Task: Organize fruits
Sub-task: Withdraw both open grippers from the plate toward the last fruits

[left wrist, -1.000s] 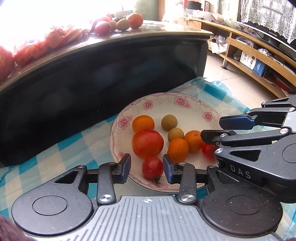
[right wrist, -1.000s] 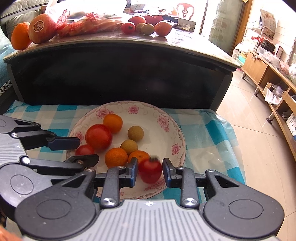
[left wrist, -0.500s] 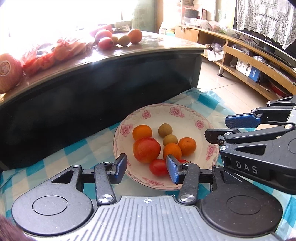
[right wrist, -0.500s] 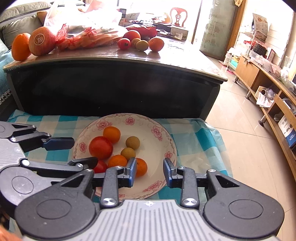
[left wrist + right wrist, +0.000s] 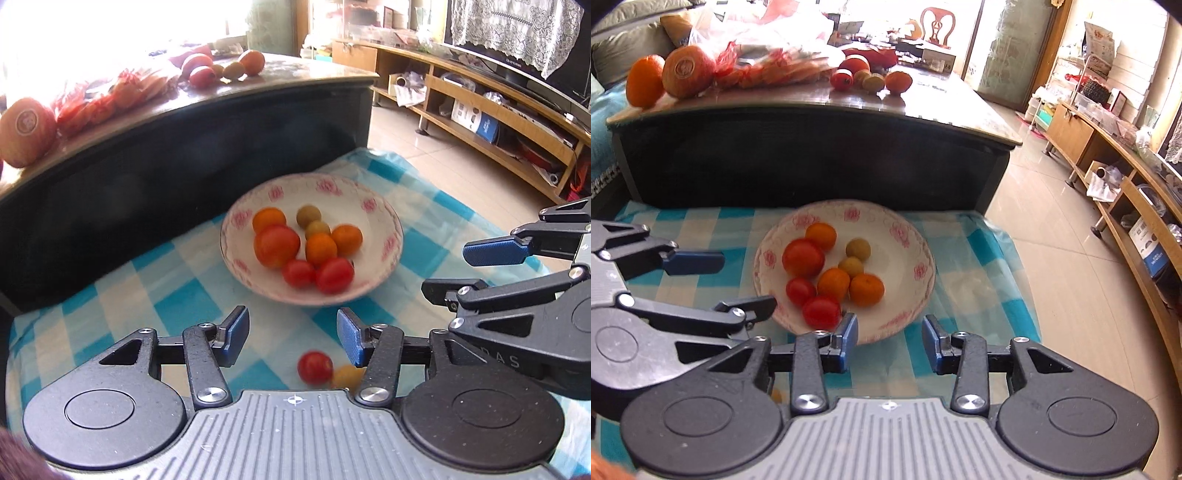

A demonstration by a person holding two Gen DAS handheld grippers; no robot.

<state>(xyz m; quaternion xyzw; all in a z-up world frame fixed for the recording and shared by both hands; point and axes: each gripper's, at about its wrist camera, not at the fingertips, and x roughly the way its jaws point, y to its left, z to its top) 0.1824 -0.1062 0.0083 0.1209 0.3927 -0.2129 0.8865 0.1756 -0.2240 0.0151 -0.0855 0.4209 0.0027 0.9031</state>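
A white plate with pink flowers point(image 5: 384, 258) point(image 5: 908, 295) sits on a blue checked cloth point(image 5: 147, 295). It holds a large tomato point(image 5: 276, 245), two small red tomatoes point(image 5: 334, 275), three oranges and two green-brown fruits. My left gripper point(image 5: 291, 334) is open and empty, pulled back from the plate. A small red tomato point(image 5: 315, 367) and a yellow fruit point(image 5: 347, 376) lie on the cloth just under it. My right gripper point(image 5: 889, 341) is open and empty at the plate's near rim; it also shows in the left wrist view point(image 5: 461, 269).
A dark coffee table point(image 5: 812, 155) rises behind the cloth, with more oranges point(image 5: 644, 79), bagged fruit and small fruits point(image 5: 871, 79) on top. A tiled floor point(image 5: 1071, 258) and wooden shelving point(image 5: 1126, 184) lie to the right.
Both grippers have drawn back and up from the plate. The right gripper let go of the small red tomato, which now lies in the plate. The left gripper has opened wider.
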